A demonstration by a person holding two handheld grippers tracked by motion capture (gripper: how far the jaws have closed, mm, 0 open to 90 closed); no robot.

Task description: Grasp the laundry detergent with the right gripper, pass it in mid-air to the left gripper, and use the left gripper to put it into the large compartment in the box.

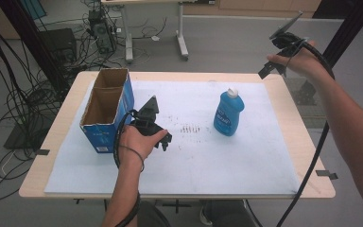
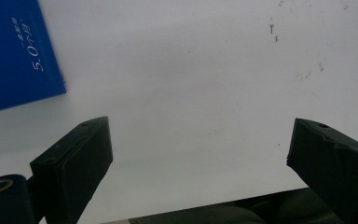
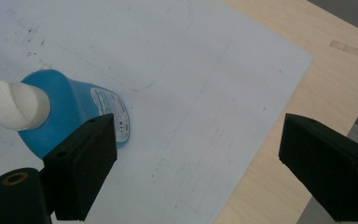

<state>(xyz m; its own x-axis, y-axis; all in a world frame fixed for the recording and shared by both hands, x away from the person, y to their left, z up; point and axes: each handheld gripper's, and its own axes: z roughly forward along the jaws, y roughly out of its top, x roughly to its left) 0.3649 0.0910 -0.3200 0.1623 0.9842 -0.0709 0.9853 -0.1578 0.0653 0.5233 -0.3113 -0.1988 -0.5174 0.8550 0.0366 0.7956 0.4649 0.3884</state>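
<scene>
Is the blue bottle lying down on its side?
No, the blue bottle stands upright on the white sheet, its white cap on top.

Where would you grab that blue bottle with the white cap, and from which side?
Probably from above, with the right gripper, whose jaws are open. The blue bottle stands upright, free on all sides, and narrows to a neck under its white cap, slimmer than the wide body.
</scene>
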